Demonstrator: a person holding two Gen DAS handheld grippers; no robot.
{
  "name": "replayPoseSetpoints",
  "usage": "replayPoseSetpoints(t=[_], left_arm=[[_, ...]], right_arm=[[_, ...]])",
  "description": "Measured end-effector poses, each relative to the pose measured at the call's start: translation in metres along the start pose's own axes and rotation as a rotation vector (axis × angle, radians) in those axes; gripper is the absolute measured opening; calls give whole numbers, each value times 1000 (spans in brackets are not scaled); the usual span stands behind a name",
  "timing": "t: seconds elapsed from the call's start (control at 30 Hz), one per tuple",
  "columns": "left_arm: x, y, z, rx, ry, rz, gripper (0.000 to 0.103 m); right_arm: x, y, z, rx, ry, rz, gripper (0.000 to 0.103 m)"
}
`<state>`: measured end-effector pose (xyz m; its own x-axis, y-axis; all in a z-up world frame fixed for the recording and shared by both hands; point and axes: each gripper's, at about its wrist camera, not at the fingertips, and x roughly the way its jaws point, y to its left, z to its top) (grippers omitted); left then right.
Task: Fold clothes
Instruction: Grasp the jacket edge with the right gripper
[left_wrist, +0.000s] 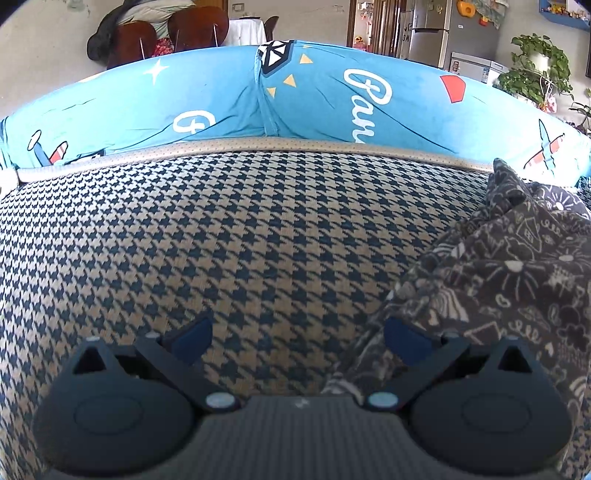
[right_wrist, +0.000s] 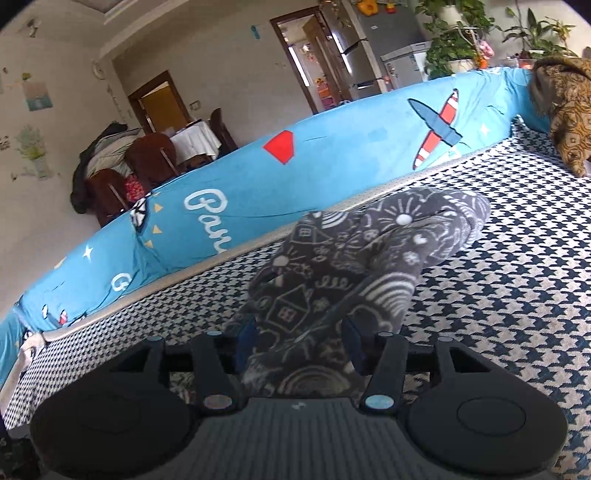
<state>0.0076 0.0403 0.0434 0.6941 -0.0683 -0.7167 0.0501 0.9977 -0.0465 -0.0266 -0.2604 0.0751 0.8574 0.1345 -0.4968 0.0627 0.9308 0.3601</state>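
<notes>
Garment (right_wrist: 354, 258), grey with white doodle print, bunched on houndstooth seat (left_wrist: 221, 240); right gripper (right_wrist: 301, 341) jaws spread around its folds, left gripper (left_wrist: 297, 338) spread wide, empty.

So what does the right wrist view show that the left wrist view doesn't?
Only the right wrist view: a brown patterned cloth at the far corner, and the grey doodle-print garment lying between the right hand-held gripper fingers. Only the left wrist view: the left hand-held gripper, open over bare houndstooth cover, garment edge beside its right finger. Both: the garment, houndstooth cover, blue printed backrest, dining chairs, fridge, plants.
</notes>
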Motion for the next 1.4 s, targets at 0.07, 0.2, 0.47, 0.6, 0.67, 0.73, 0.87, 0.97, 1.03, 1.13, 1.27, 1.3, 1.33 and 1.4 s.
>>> replayPoseSetpoints(t=[0.07,0.2,0.47,0.6,0.67,0.73,0.87,0.97,1.03,1.13,1.27,1.3,1.33,1.4], left_arm=[[-3,3,-4,-17,7,-5,103],[-8,7,-13,-40,18,-4,103],[-10,5,-22,-15,29,-12,103],[-4,5,-25,-19,39,-2,103],[-2,7,-25,-29,45,-3,103],[1,9,-25,-37,51,3,103],[4,12,-27,-50,61,-1,103],[4,13,-27,-49,59,-1,103],[3,14,-28,-49,58,-2,103],[1,16,-28,-52,56,-6,103],[-5,20,-30,-68,60,-23,103],[-6,22,-31,-75,62,-30,103],[-8,25,-31,-82,63,-36,103],[-12,29,-33,-96,65,-52,103]], right_arm=[[-4,7,-8,-29,4,44,52],[-8,18,-21,-75,19,104,51],[10,18,-31,-86,62,67,51],[35,7,-38,-54,140,-24,44],[40,8,-41,-88,148,-52,41],[41,12,-45,-131,145,-71,41],[33,20,-47,-181,127,-90,42],[20,27,-47,-199,99,-49,44],[11,33,-50,-196,99,26,44],[-2,49,-65,-240,115,122,45],[-16,74,-92,-328,151,217,46],[-19,80,-99,-349,160,237,47],[-22,85,-104,-371,168,251,49],[-28,95,-115,-426,179,274,57]])
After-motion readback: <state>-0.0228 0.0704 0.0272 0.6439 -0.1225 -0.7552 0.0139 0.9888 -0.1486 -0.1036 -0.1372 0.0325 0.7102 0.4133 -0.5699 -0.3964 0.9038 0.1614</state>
